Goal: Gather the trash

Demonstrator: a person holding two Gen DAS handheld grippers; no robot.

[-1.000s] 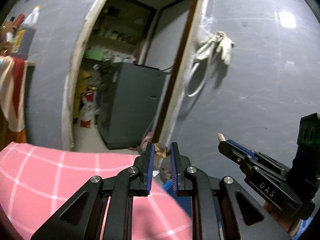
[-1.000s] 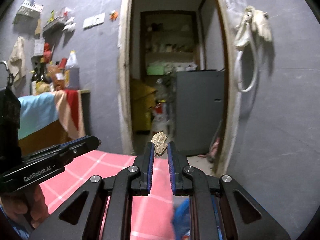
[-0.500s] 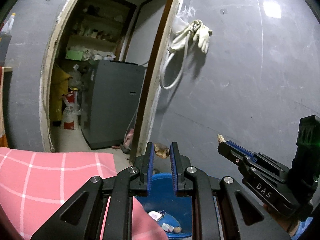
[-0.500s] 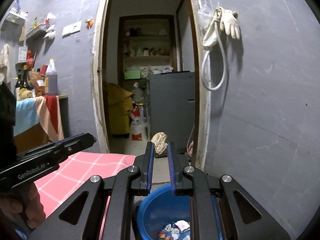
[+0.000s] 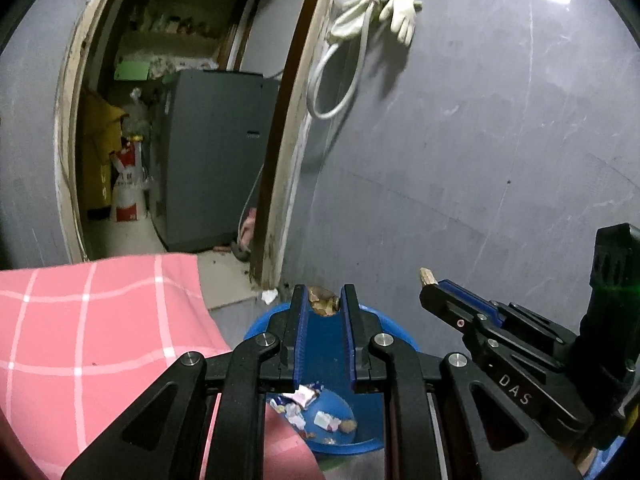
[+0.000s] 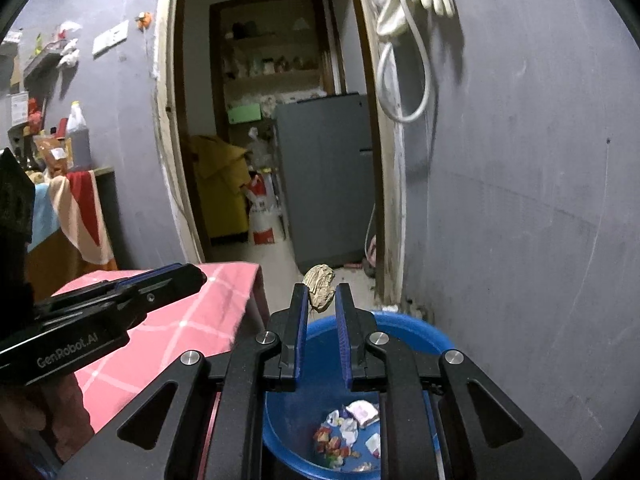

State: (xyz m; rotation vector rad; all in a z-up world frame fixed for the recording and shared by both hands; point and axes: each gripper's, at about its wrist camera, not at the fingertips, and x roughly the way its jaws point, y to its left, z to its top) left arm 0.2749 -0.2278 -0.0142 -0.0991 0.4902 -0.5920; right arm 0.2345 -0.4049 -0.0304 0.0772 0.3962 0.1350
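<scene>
We see a grey plaster wall (image 6: pixel 520 200) beside an open doorway and a pink checked cloth (image 5: pixel 80 340). Our left gripper (image 5: pixel 323 304) pinches a brown crumpled scrap (image 5: pixel 323 305), our right gripper (image 6: pixel 319 300) a beige wrinkled lump (image 6: pixel 319 290), both above the round blue plastic basin (image 6: pixel 420 332). Only the right view shows a bottle shelf (image 6: pixel 78 136).

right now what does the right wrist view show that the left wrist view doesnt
Only the right wrist view: the cluttered side table with bottles, draped with a striped cloth.

Only the left wrist view: a white scrap on the floor by the door frame.

Both: the blue bin with wrappers inside, the pink checked cloth, the grey fridge, the hanging glove, and each claw, left and right, pinching a brown scrap.
</scene>
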